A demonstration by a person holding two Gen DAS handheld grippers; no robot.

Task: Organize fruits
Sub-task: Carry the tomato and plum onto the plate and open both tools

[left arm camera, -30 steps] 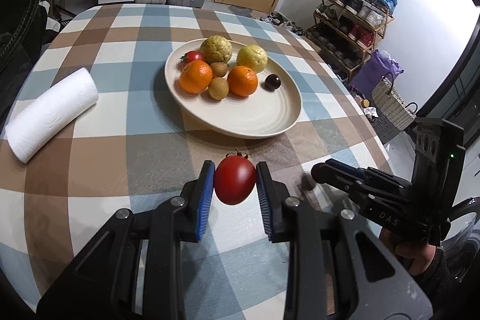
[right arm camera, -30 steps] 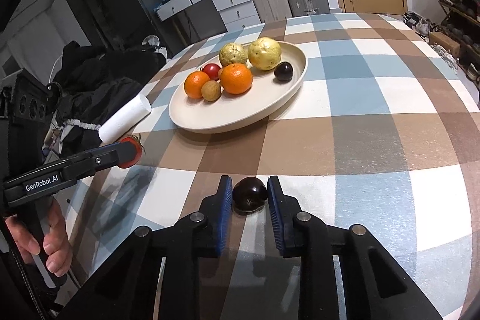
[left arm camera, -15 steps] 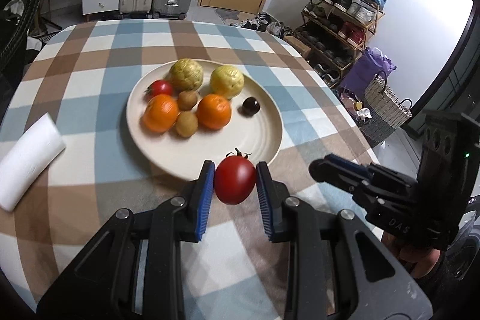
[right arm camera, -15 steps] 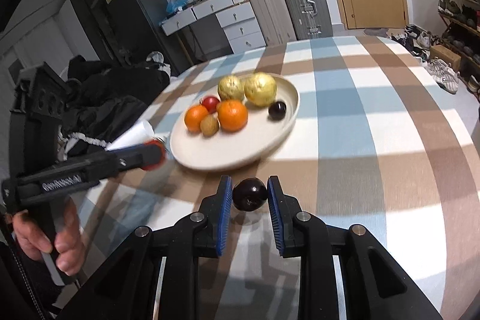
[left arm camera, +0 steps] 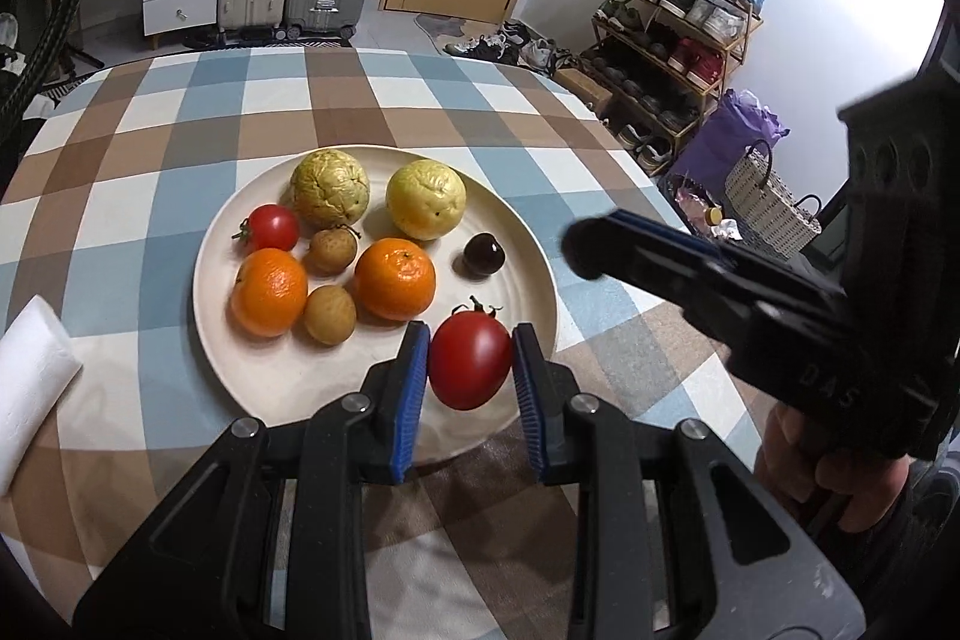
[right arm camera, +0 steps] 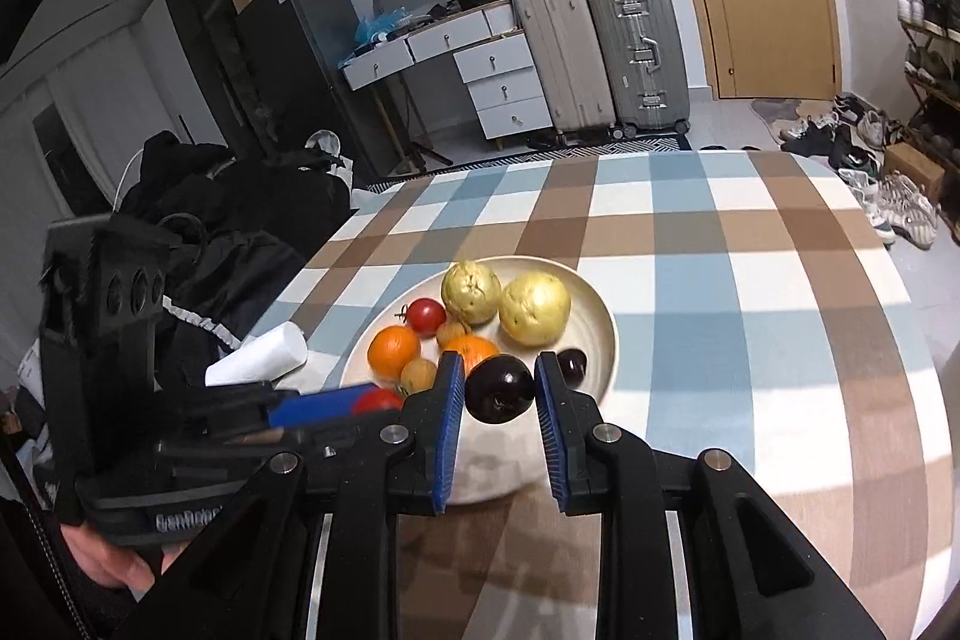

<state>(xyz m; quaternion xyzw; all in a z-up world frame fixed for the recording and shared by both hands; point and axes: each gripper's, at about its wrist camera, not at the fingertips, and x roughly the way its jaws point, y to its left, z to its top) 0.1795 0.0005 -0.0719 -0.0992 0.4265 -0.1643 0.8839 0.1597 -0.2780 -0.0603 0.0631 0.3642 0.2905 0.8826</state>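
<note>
One wide cream plate (left arm camera: pixel 528 244) sits on the checked table (left arm camera: pixel 180 100), and it is filling up. On it I count two knobbly yellow-green fruits (left arm camera: pixel 330 187) at the back, two oranges (left arm camera: pixel 269 291), two small brown round fruits (left arm camera: pixel 330 314), one small tomato (left arm camera: pixel 273 227) with its green stalk, and one dark plum (left arm camera: pixel 483 253) off to the right side of the plate.

Over the near rim, the left gripper (left arm camera: pixel 471 367) has its blue-padded fingers (left arm camera: pixel 411 376) clamped on a second, larger red tomato (left arm camera: pixel 470 361), held above the plate's front edge. From the other camera, the right gripper (right arm camera: pixel 500 391) has its fingers (right arm camera: pixel 449 400) pressed on a second dark plum (right arm camera: pixel 500 388), hanging over the plate's near side, just in front of the plum already lying there.

Hard to read: from the right wrist camera the left gripper covers most of its tomato, only a red sliver shows, and one brown fruit is half hidden behind an orange. Whether either held fruit touches the plate, I cannot tell. A white paper roll (left arm camera: pixel 30 388) lies at the left of the table, cut off by the frame edge. A hand (left arm camera: pixel 840 466) grips the right tool's handle, mostly hidden
</note>
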